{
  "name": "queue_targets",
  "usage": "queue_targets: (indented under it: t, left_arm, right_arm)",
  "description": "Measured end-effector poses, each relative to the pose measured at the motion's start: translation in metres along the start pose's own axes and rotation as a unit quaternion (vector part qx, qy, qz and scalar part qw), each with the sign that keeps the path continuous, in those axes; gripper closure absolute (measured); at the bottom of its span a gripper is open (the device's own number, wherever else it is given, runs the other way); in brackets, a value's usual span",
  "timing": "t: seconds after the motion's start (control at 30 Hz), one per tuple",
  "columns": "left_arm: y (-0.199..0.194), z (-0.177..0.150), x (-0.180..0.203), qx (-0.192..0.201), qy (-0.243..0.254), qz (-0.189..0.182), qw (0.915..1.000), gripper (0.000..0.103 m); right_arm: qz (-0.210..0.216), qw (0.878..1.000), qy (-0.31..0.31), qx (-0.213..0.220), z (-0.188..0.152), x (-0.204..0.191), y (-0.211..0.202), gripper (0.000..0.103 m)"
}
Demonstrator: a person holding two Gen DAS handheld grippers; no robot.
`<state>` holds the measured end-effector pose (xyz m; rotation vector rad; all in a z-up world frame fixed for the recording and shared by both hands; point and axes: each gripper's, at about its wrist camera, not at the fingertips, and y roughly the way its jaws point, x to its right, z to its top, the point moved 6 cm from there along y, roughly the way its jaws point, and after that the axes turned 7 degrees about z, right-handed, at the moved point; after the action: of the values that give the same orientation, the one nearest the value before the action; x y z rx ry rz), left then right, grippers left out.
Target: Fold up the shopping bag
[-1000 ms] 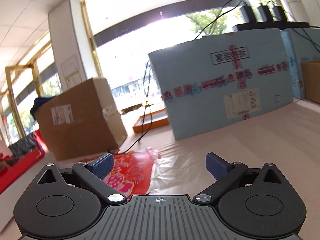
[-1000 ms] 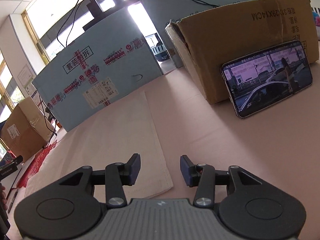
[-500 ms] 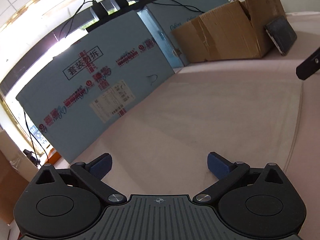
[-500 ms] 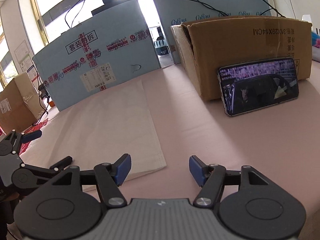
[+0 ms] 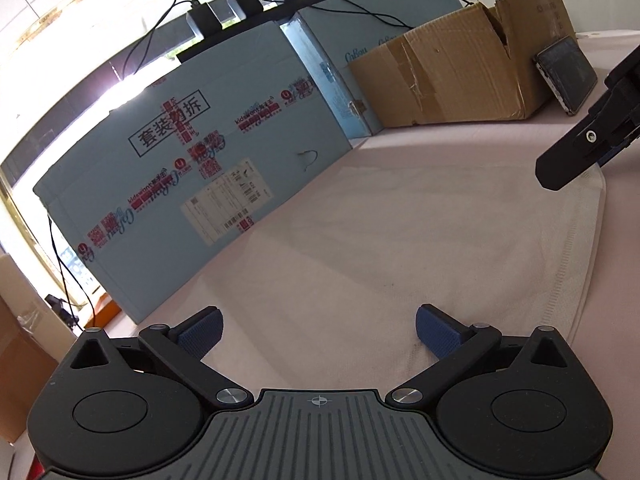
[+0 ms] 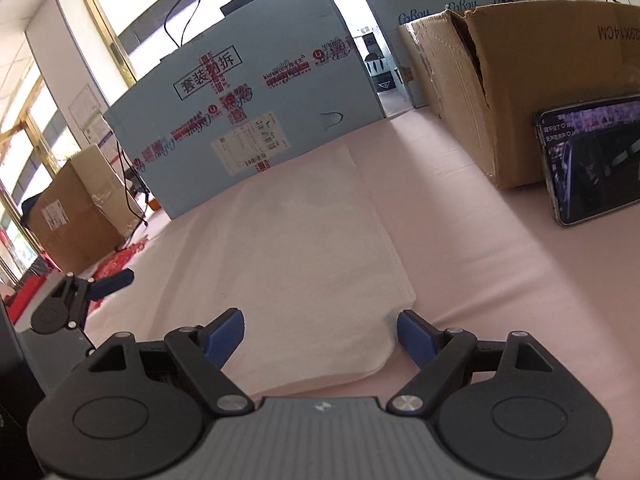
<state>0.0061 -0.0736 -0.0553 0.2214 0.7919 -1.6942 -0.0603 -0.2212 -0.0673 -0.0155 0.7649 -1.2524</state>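
Observation:
The shopping bag [image 6: 320,248] is a flat, off-white cloth rectangle lying on the pink table [image 6: 480,264]. In the left wrist view the bag [image 5: 440,260] spreads ahead and to the right of my left gripper [image 5: 318,330], which stands open above its near edge with nothing between the blue pads. My right gripper [image 6: 320,332] hovers over the bag's near right corner. Its jaws are opening and the pads press on nothing. At the right edge of the left wrist view is one of my right gripper's fingers [image 5: 572,156], over the bag's far side.
A large blue carton [image 5: 200,180] stands along the bag's far edge. A brown cardboard box [image 6: 520,80] sits at the right with a lit phone [image 6: 592,168] leaning on it. Another brown box [image 6: 72,216] and red patterned cloth [image 6: 120,260] lie at the left.
My left gripper swung from facing the red cloth and brown box round to the bag and dropped lower. The right jaws widened and the right gripper shifted over the bag's corner.

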Motion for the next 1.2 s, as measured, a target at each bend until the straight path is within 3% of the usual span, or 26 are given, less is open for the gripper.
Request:
queue_targets:
  t: [0.1, 0.23, 0.6, 0.87, 1.2]
  left_arm:
    - [0.001, 0.000, 0.000, -0.002, -0.005, -0.004, 1.0000, 0.000]
    - [0.001, 0.000, 0.000, -0.004, -0.010, -0.008, 0.9999, 0.000]
    - [0.000, 0.000, -0.001, -0.005, -0.016, -0.013, 0.9998, 0.000]
    - [0.001, -0.001, 0.000, -0.007, -0.020, -0.016, 0.9997, 0.000]
    - [0.003, -0.001, -0.001, -0.008, -0.024, -0.020, 0.9995, 0.000]
  right_arm:
    - [0.047, 0.999, 0.019, -0.009, -0.003, -0.009, 0.006, 0.019]
    - [0.062, 0.998, 0.014, -0.024, -0.006, -0.021, 0.010, 0.020]
    - [0.160, 0.982, 0.034, -0.092, -0.030, -0.051, 0.010, 0.021]
    - [0.197, 0.970, 0.045, -0.133, -0.037, -0.066, 0.013, 0.020]
    - [0.191, 0.970, 0.021, -0.150, -0.042, -0.077, 0.009, 0.021]
